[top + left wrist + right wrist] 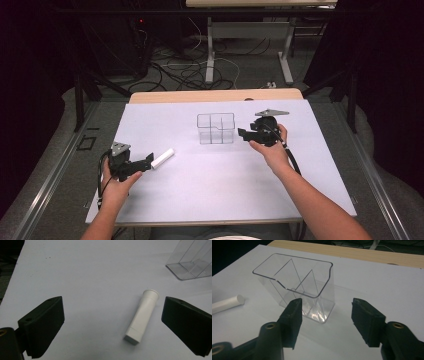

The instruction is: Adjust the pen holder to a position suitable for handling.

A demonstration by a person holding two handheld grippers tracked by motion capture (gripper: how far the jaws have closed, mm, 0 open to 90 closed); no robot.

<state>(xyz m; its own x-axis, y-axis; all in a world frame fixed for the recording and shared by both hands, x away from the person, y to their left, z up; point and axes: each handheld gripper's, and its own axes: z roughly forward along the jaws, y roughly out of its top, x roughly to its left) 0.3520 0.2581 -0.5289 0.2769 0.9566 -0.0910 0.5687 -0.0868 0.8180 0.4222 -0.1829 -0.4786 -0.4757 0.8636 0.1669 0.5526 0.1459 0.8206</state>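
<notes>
Two grippers hovered low over the white-covered bench (210,190), both with fingers apart and empty. Nearest, the left gripper (112,322) faced a white tube (142,316) lying flat between its fingers, long axis pointing away, nearer the right finger. Farther on, the right gripper (325,320) faced the clear divided container (297,285); no writing was readable.

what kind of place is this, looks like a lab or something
Probably a lab set up for recording handling tasks: a table covered in white paper, cables tangled on the floor behind it, dark curtains around, and a person holding a left tool and a right tool.
</notes>
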